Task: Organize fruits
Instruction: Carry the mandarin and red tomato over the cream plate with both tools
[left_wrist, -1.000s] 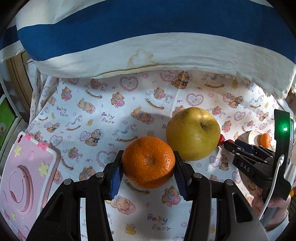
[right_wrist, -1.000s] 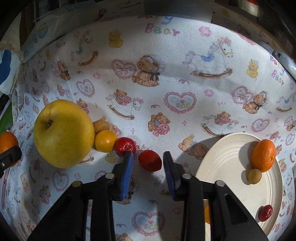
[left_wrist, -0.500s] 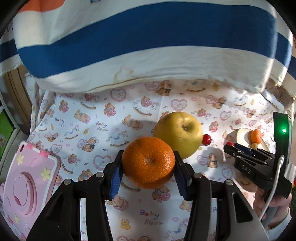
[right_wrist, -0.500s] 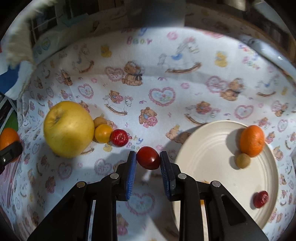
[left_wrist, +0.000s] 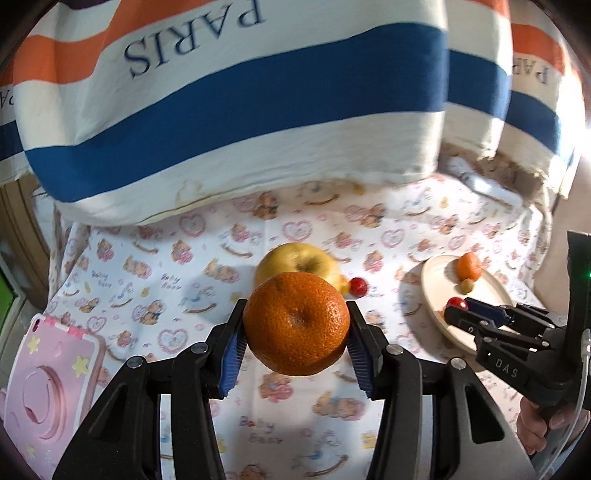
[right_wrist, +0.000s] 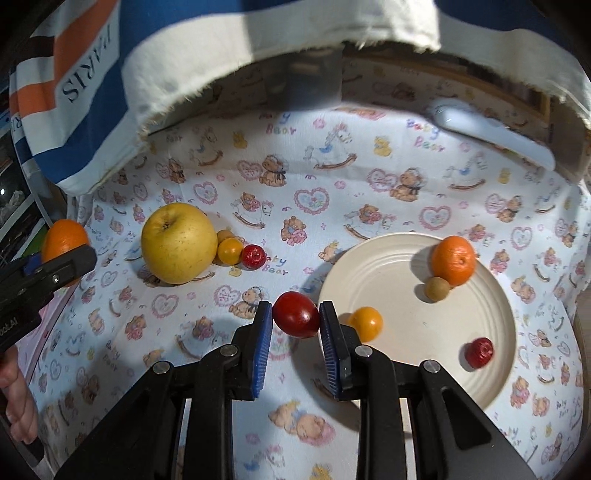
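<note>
My left gripper (left_wrist: 295, 328) is shut on a large orange (left_wrist: 296, 324) and holds it above the cloth. Behind it lie a big yellow apple (left_wrist: 295, 260) and a small red fruit (left_wrist: 358, 287). My right gripper (right_wrist: 296, 315) is shut on a red cherry tomato (right_wrist: 296, 314), lifted at the left rim of the cream plate (right_wrist: 388, 258). On the plate rest a small orange (right_wrist: 453, 260), a brownish round fruit (right_wrist: 436, 288), a yellow tomato (right_wrist: 366, 323) and a dark red fruit (right_wrist: 479, 352). Beside the apple (right_wrist: 179, 243) sit a yellow tomato (right_wrist: 229, 251) and a red fruit (right_wrist: 253, 256).
A bear-print cloth (right_wrist: 332, 192) covers the surface. A person's striped shirt (left_wrist: 240, 92) overhangs the far side. A pink tablet case (left_wrist: 48, 373) lies at the left. A white oblong object (right_wrist: 491, 133) lies at the back right. A hand (right_wrist: 20, 402) grips the left tool.
Both grippers have risen and drawn back with their fruit. The right one closed on the red tomato, lifted it off the cloth and moved right to the plate's rim.
</note>
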